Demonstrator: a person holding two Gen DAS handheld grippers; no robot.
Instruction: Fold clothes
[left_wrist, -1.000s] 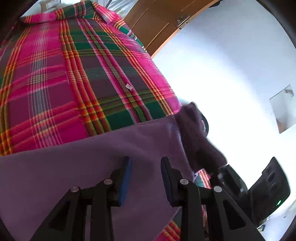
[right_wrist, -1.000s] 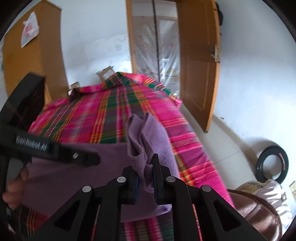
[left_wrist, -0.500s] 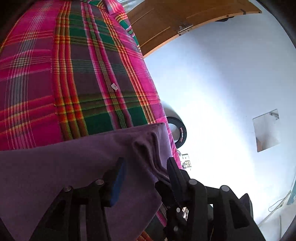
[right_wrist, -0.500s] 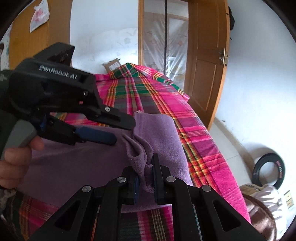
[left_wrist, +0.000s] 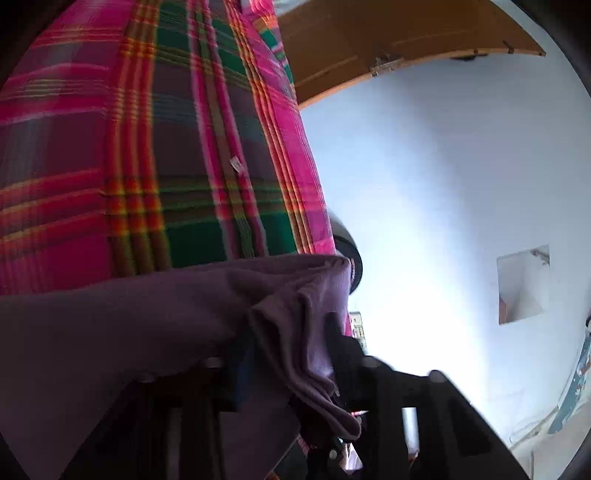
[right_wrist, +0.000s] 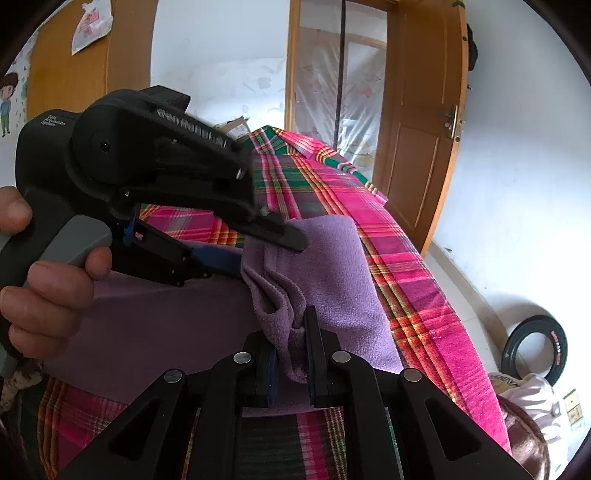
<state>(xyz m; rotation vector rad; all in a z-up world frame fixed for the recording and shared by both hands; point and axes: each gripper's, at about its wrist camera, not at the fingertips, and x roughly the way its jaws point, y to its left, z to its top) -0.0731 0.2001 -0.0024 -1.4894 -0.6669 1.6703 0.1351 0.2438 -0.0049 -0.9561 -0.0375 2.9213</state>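
Note:
A purple fleece garment (right_wrist: 343, 288) lies spread on a bed with a pink, green and orange plaid cover (right_wrist: 406, 266). My right gripper (right_wrist: 291, 332) is shut on a bunched fold at the garment's right edge and holds it slightly raised. My left gripper (right_wrist: 269, 253), held by a hand (right_wrist: 44, 295), reaches in from the left, its fingers open on either side of the same fold just above the right gripper. In the left wrist view the purple garment (left_wrist: 110, 332) fills the lower half. The bunched fold sits between the blurred fingers of the left gripper (left_wrist: 291, 354).
The bed's right edge drops to a pale tiled floor, where a black tyre (right_wrist: 535, 350) and a white bag (right_wrist: 528, 398) lie. A wooden door (right_wrist: 417, 147) stands open beyond the bed, and a wooden wardrobe (right_wrist: 74, 74) is at the far left.
The left gripper has swung right and moved in onto the raised fold that the right gripper holds. The right gripper has stayed shut on the garment, almost in place.

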